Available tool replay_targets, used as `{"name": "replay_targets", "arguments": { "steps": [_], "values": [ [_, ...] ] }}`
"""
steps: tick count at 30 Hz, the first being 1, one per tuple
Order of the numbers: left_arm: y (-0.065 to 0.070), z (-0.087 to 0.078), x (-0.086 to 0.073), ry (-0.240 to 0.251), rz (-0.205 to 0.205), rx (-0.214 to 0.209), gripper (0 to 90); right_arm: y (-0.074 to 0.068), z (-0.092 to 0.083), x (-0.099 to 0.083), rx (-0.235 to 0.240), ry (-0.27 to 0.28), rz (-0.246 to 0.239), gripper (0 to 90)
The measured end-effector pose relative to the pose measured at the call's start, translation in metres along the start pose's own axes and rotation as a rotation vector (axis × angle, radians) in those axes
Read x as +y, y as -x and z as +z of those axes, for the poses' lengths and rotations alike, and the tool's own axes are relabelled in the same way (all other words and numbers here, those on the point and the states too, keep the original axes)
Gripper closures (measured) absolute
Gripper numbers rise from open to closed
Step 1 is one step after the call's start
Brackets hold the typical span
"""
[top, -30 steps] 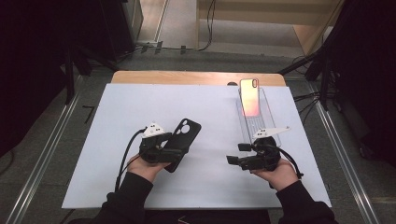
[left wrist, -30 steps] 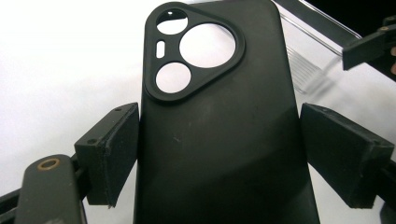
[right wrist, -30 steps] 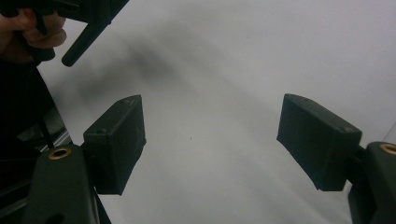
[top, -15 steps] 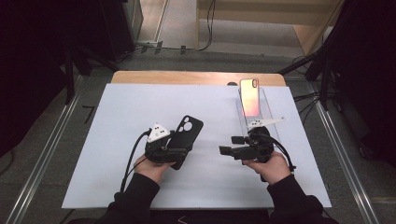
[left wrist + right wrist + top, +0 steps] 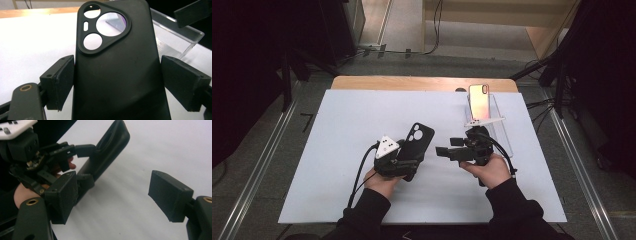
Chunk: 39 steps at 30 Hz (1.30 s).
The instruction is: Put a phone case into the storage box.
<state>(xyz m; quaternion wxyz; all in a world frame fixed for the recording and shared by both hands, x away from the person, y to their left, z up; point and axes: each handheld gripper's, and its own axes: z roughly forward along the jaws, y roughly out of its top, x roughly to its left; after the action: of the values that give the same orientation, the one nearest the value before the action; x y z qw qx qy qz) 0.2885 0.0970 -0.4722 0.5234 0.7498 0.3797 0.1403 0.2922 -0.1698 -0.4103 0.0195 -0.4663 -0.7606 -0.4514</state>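
L tool [image 5: 408,161] pinching black phone case [image 5: 414,145] by its sides; R tool [image 5: 443,151] spread, nothing between, aimed at case.

Phone case [image 5: 117,72] matt black, smooth; stand [image 5: 497,107] clear glossy plastic; table edge [image 5: 412,83] wood.

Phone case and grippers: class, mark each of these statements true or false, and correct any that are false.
1. The left gripper is closed on the black phone case. True.
2. The right gripper holds the phone. False: its jaws are open with nothing between them.
3. The phone stands propped on a clear stand. True.
4. The phone case lies flat on the white table. False: it is held between the left gripper's jaws, tilted up off the surface.
5. The right gripper points toward the case. True.
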Motion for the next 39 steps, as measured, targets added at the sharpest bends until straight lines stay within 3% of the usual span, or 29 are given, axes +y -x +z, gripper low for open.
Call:
{"name": "replay_targets", "arguments": {
  "steps": [5,13,27,31,33,39],
  "values": [
    [0.003,0.001,-0.002,0.026,0.024,-0.008,14.9,-0.001,0.006,0.010,0.016,0.005,-0.001,21.7],
    [0.005,0.000,-0.005,0.033,0.024,-0.006,14.9,-0.001,0.017,0.025,0.020,0.007,0.008,21.5],
    [0.014,0.000,-0.004,0.065,0.024,-0.023,14.8,0.003,0.039,0.031,0.023,-0.012,0.051,23.6],
    [0.014,0.000,-0.004,0.074,0.017,-0.027,14.6,0.005,0.044,0.032,0.044,-0.011,0.081,31.9],
    [0.014,0.000,-0.005,0.078,0.016,-0.030,14.6,0.008,0.045,0.033,0.078,-0.015,0.130,40.6],
    [0.016,-0.002,-0.004,0.095,0.000,-0.046,14.6,0.011,0.045,0.034,0.148,-0.036,0.213,64.4]
  ]
}}
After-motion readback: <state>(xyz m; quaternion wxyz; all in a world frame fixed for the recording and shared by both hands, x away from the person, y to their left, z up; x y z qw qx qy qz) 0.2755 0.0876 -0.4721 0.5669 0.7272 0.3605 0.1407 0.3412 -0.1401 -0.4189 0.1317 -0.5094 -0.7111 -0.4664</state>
